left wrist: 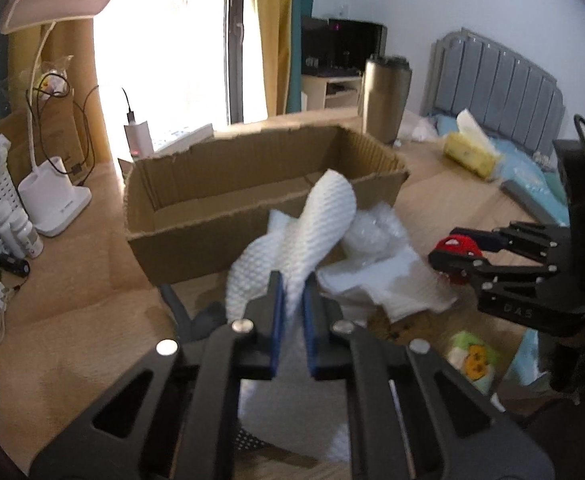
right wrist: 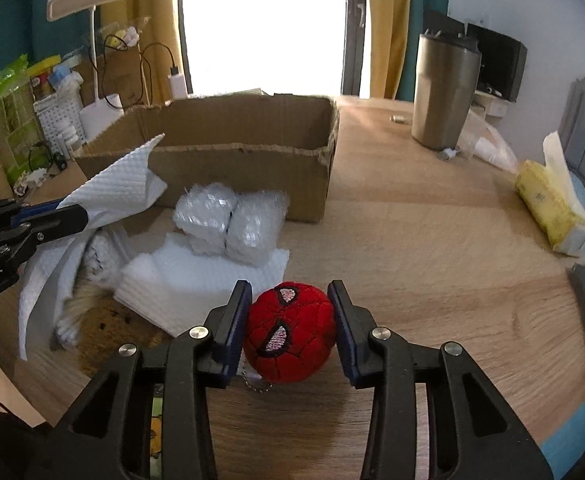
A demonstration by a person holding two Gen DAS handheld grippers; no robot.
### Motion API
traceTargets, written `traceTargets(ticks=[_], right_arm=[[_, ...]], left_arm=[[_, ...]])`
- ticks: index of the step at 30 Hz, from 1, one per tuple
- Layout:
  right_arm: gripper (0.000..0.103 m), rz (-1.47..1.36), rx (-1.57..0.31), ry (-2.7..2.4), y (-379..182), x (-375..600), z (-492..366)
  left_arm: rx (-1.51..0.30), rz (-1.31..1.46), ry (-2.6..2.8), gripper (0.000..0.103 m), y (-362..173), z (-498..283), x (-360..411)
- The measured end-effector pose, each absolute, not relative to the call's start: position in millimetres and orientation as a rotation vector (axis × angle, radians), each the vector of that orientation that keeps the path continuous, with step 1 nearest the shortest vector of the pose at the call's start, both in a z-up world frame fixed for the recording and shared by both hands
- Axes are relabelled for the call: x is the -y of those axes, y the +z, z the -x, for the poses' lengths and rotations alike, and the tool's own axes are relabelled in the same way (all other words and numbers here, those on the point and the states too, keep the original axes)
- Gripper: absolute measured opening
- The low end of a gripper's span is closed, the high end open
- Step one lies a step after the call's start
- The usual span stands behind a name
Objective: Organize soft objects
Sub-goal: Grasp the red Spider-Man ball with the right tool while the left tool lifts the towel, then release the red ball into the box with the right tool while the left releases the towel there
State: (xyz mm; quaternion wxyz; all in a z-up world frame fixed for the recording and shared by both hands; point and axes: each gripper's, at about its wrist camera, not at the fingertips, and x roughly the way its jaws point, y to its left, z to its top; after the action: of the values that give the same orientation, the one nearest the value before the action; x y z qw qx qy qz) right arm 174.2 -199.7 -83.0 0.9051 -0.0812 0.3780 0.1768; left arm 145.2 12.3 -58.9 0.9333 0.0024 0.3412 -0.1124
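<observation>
Left gripper [left wrist: 292,280] is raised, fingers nearly closed and pinching a white textured sheet [left wrist: 312,232] between the blue pads [left wrist: 278,320]. Right gripper [right wrist: 290,292] sits lower on the right, jaws partly closed and clamped on either side of a red plush ball [right wrist: 290,332]. Both point forward, well apart.

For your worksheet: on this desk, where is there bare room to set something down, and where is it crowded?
Free: the wood between the cardboard box, steel tumbler and yellow tissue pack; also inside the box. Crowded: before the box, where bubble wrap lies on foam sheets.
</observation>
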Motion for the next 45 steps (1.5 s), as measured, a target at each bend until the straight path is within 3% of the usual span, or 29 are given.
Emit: traceTargets(ticks=[22,45], right_arm=[[0.042,0.138,-0.547,0.410,4.1,196.0,-185.0],[0.042,0.081,-0.539,0.475,1.5,195.6,-263.3]], left_arm=[[-0.537,0.208,-0.223,0.009,11.2,-147.3,-84.4],[-0.575,0.279,-0.116,0.009,-18.5,-234.2,-118.2]])
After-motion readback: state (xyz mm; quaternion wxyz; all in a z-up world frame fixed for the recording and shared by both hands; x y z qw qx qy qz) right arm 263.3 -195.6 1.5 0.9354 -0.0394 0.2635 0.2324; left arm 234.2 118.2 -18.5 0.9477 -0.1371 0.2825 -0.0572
